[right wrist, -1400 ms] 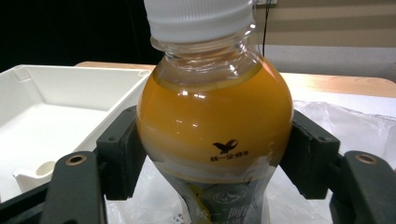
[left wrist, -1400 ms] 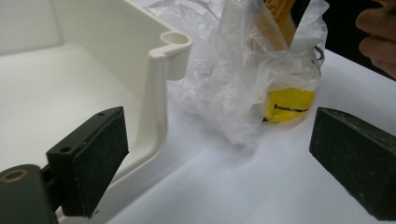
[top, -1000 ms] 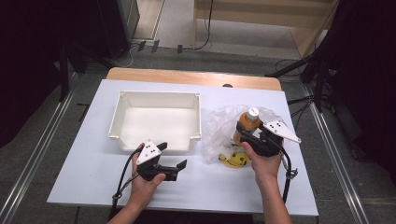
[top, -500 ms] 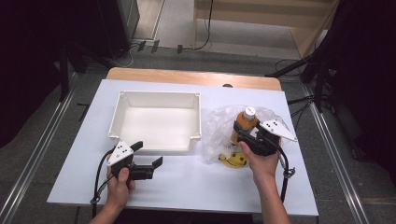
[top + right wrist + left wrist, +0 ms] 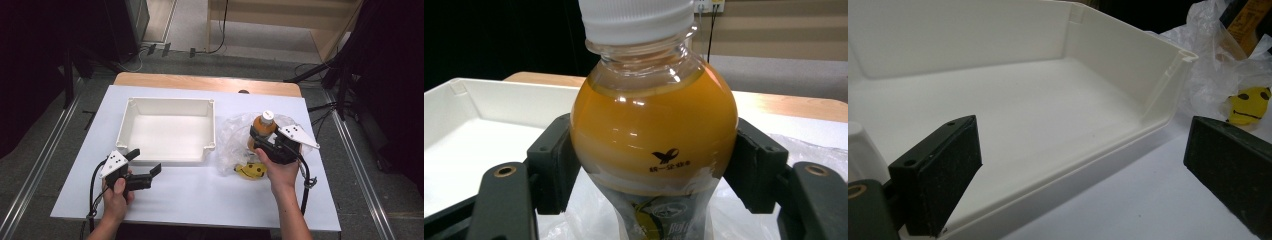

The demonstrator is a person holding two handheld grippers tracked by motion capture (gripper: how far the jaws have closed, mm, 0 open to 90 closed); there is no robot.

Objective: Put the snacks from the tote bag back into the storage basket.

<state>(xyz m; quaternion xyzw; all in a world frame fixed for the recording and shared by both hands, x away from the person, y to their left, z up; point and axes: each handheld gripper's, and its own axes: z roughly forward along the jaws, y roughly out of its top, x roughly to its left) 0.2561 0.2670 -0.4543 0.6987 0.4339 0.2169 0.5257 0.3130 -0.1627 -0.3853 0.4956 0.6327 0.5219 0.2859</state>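
Near bench edge, left: left gripper (image 5: 142,169), jaws spread wide with nothing between them, just before the white tray (image 5: 210,127).
Near edge, right: right gripper (image 5: 263,141) pinching the orange drink bottle (image 5: 262,128), upright.
Under bottle: crumpled clear bag (image 5: 231,140); yellow smiley toy (image 5: 250,171) beside it.
Bench: white bench (image 5: 200,190).

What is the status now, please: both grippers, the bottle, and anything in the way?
Right gripper shut on bottle, upright on plastic bag. Left gripper open, empty, beside white bin. Nothing between bottle and bin.
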